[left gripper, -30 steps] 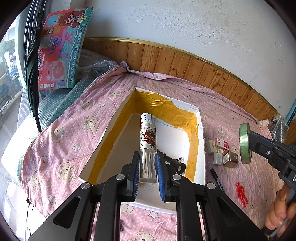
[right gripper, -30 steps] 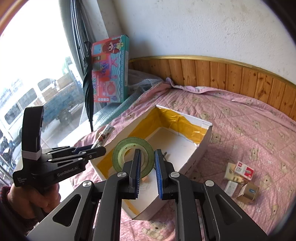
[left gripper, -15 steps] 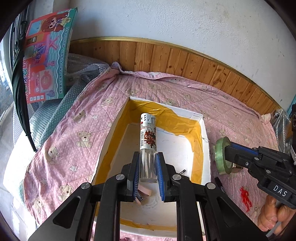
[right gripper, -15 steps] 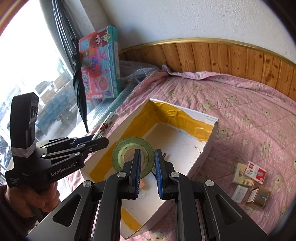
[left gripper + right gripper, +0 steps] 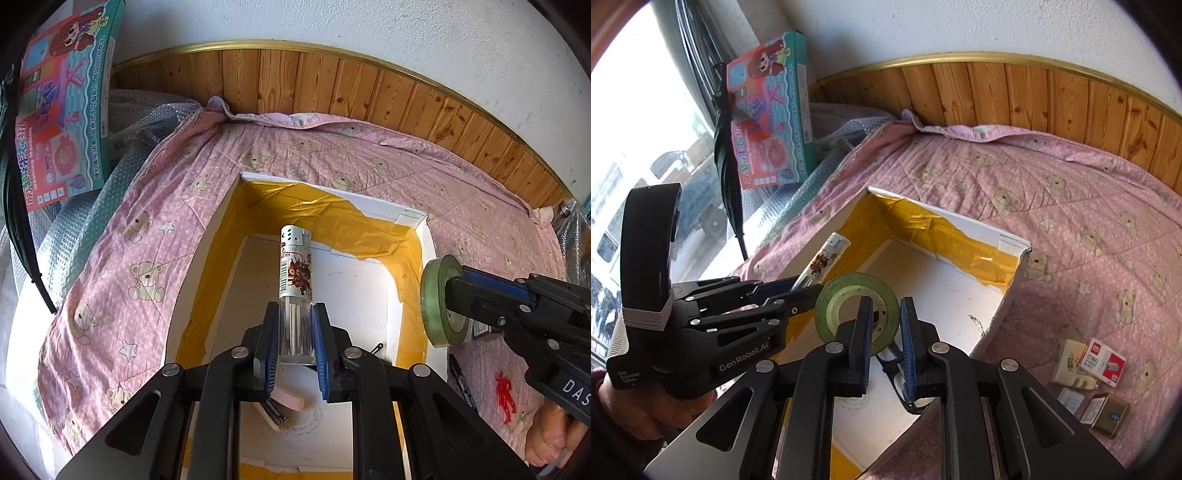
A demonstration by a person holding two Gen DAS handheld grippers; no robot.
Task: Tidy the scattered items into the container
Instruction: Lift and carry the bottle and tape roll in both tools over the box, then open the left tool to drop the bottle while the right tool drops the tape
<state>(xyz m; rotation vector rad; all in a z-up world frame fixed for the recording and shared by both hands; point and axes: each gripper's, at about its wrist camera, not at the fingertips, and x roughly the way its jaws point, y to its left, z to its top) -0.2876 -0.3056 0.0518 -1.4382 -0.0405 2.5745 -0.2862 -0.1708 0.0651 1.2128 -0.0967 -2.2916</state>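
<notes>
A white cardboard box (image 5: 221,229) (image 5: 1015,291) lined with yellow tape lies open on a pink bear-print quilt. My left gripper (image 5: 294,314) (image 5: 798,291) is shut on a clear lighter (image 5: 295,269) (image 5: 822,264) with a cartoon label, held over the box interior. My right gripper (image 5: 884,314) (image 5: 456,280) is shut on a green tape roll (image 5: 857,310) (image 5: 439,299), which hangs over the box's right wall. On the box floor lie a pink eraser (image 5: 286,402), a small black clip (image 5: 376,348) and a black item (image 5: 892,363) partly hidden by my right fingers.
Small boxes (image 5: 1102,363) and a brass tin (image 5: 1108,415) lie on the quilt to the right of the box. A black marker (image 5: 460,376) and a red figure (image 5: 504,387) lie by the right wall. A toy carton (image 5: 61,96) leans at the left, with a wooden wall panel (image 5: 332,81) behind.
Both grippers have moved forward over the box. The lighter now hangs deeper over the interior and the tape roll has come in to the right wall.
</notes>
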